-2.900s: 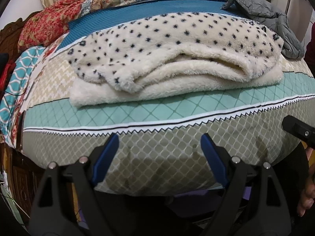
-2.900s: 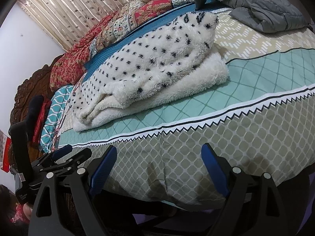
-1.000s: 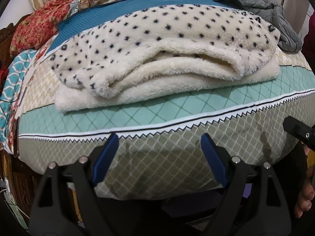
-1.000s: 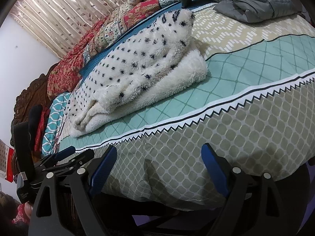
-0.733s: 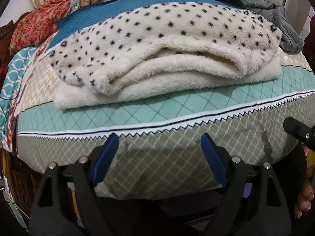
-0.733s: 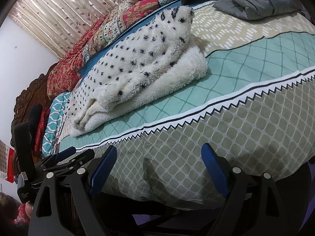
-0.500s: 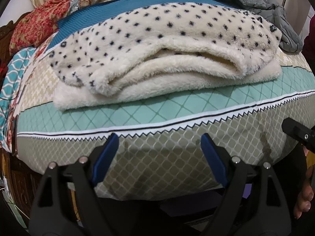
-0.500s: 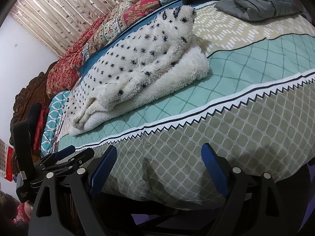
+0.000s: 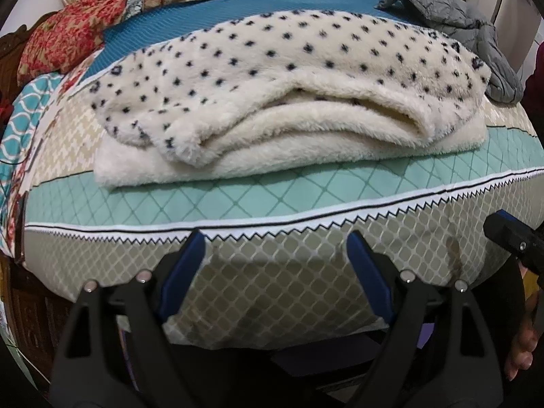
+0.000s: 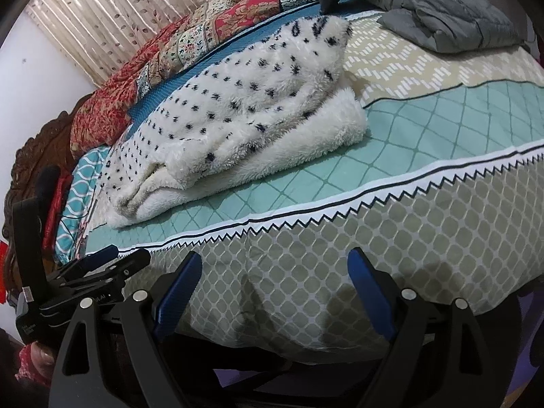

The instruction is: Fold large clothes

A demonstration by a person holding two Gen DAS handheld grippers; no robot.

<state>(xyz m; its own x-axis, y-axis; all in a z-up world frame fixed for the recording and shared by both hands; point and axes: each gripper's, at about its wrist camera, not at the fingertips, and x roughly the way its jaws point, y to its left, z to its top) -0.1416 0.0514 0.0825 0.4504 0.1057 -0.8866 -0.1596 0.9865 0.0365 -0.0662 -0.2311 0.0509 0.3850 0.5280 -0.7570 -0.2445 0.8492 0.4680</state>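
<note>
A cream fleece garment with black spots (image 9: 272, 78) lies folded in a thick bundle on the bed, with its plain cream lining showing along the near edge. It also shows in the right wrist view (image 10: 238, 115), to the upper left. My left gripper (image 9: 275, 248) is open and empty, held off the bed's near edge, short of the bundle. My right gripper (image 10: 275, 268) is open and empty, also off the near edge, to the right of the bundle. The left gripper (image 10: 112, 258) shows low at the left of the right wrist view.
The bed (image 9: 306, 190) has a teal and beige patterned sheet that hangs over the near edge. A grey quilted jacket (image 10: 442, 10) lies at the far right corner. Red and floral quilts (image 9: 102, 17) are piled along the far side. A carved wooden headboard (image 10: 37, 156) stands at the left.
Both grippers stay open and drift only slightly off the bed's near edge. The folded garment has not moved.
</note>
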